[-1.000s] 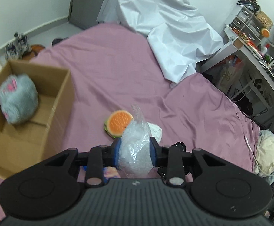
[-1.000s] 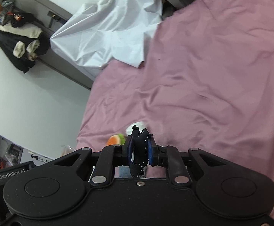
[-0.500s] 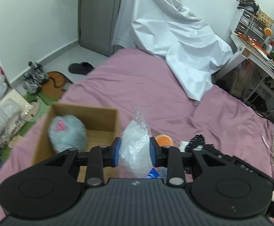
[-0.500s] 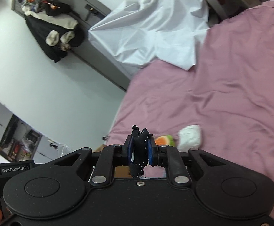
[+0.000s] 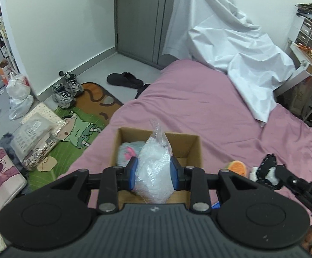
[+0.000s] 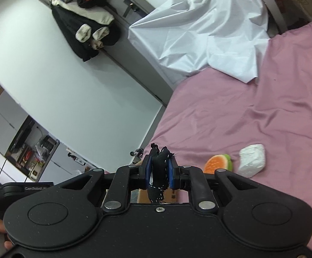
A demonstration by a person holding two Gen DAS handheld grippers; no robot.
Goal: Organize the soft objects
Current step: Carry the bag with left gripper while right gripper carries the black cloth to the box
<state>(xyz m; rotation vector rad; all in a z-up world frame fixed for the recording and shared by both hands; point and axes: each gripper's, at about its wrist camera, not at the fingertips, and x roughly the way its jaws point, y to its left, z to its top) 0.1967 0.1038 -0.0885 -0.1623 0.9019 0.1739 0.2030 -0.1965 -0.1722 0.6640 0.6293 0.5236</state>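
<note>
Through my left wrist camera, my left gripper [image 5: 153, 173] sits at centre frame, its blue pads clamped on a clear plastic bag [image 5: 154, 167] of white filling, right over the open cardboard box [image 5: 190, 146] on the pink bedsheet [image 5: 198, 107]. A grey plush [image 5: 127, 151] lies inside the box. My right gripper shows at lower right.

Through my right wrist camera, my right gripper [image 6: 158, 171] pinches a black fabric piece [image 6: 159, 167] at lower centre, jaws narrow. To its right, on the sheet, lie an orange burger toy [image 6: 218, 164] and a white bundle [image 6: 252, 160].
</note>
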